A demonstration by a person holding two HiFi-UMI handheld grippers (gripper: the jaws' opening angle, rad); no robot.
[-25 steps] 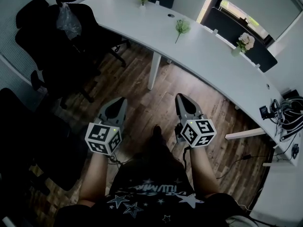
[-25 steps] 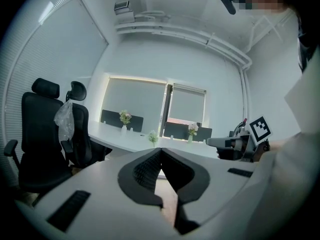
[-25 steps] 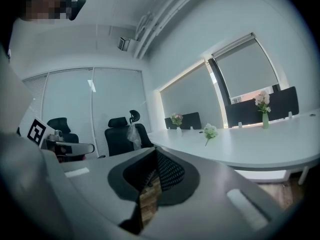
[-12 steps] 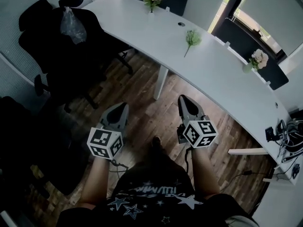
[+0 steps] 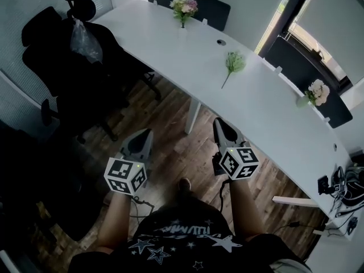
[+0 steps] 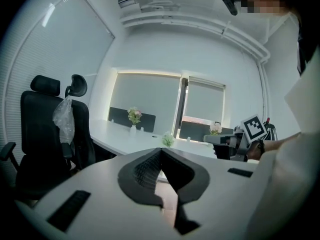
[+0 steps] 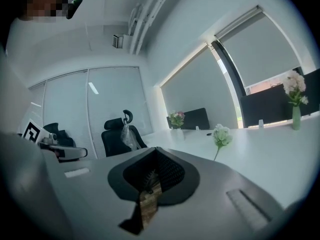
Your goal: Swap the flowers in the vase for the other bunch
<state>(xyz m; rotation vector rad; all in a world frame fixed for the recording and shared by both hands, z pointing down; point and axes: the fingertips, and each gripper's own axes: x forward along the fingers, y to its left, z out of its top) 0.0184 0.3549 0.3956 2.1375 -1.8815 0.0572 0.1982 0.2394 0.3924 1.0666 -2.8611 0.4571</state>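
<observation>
A white vase with pink and yellow flowers [image 5: 183, 7] stands at the far end of the long white desk [image 5: 170, 44]. A loose green-and-white bunch [image 5: 233, 63] lies flat mid-desk. A second vase of pale flowers [image 5: 316, 92] stands at the right. My left gripper [image 5: 145, 134] and right gripper [image 5: 219, 123] hover over the wooden floor, short of the desk, both shut and empty. The left gripper view shows the far vase [image 6: 133, 115] and the loose bunch [image 6: 167, 140] beyond its tip [image 6: 161, 151]. From the right gripper [image 7: 156, 150] the loose bunch [image 7: 220, 135] lies just ahead.
A black office chair [image 5: 62, 50] with a clear plastic bag [image 5: 85, 36] hung on it stands left of the desk. A white desk leg [image 5: 192, 115] is ahead between the grippers. Cables and small devices [image 5: 341, 181] crowd the desk's right end.
Both shut grippers have moved forward toward the desk as the person walks. The desk and flowers now sit lower and nearer in the head view.
</observation>
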